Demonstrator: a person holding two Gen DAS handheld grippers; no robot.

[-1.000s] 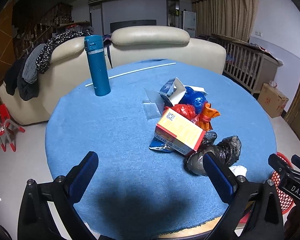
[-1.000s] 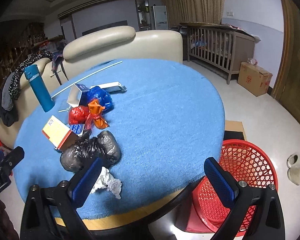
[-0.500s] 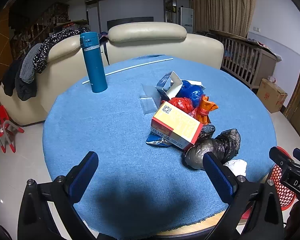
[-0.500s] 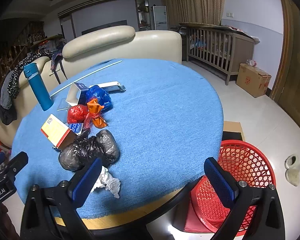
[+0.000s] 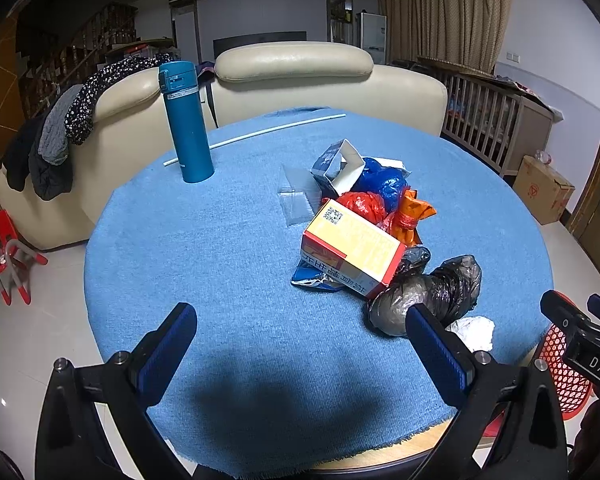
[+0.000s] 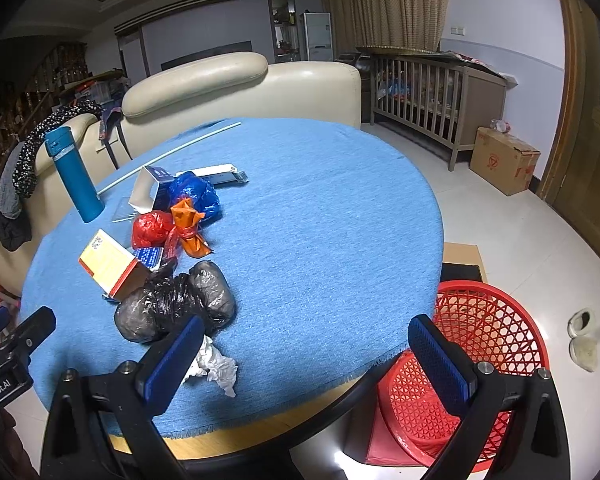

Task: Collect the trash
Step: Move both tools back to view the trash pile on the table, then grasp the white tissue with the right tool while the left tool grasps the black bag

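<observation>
Several pieces of trash are heaped right of centre in the left wrist view, on the blue-covered round table (image 5: 228, 264), and centre left in the right wrist view. They are taken here from largest to smallest.

The black plastic bags (image 5: 428, 296), knotted and bulging, are judged soft and slippery; the twisted neck between the 2 lumps seems the surest place for a pinch. The yellow and red carton (image 5: 352, 252) leans on them, tilted; it is judged stiff and probably light, and is best taken across its narrow thickness at a free corner. The open white box (image 5: 340, 164) at the far side of the heap is thin card and would likely crush, so 1 wall is the hold. The blue bag (image 6: 194, 194), red bag (image 6: 152, 230) and orange bag (image 6: 186, 230) are judged light and crinkly, best gripped at their knots. The crumpled white tissue (image 6: 216, 366), lowest in the frame and near the table edge, is nearly weightless and can be pinched anywhere.

The red basket (image 6: 472, 364) is seen at lower right of the right wrist view, on the floor beside the table.

The left gripper (image 5: 300, 350) is held wide apart with nothing between its pads. The right gripper (image 6: 306, 360) is likewise spread wide and holds nothing, its left finger (image 6: 172, 360) just in front of the tissue.
</observation>
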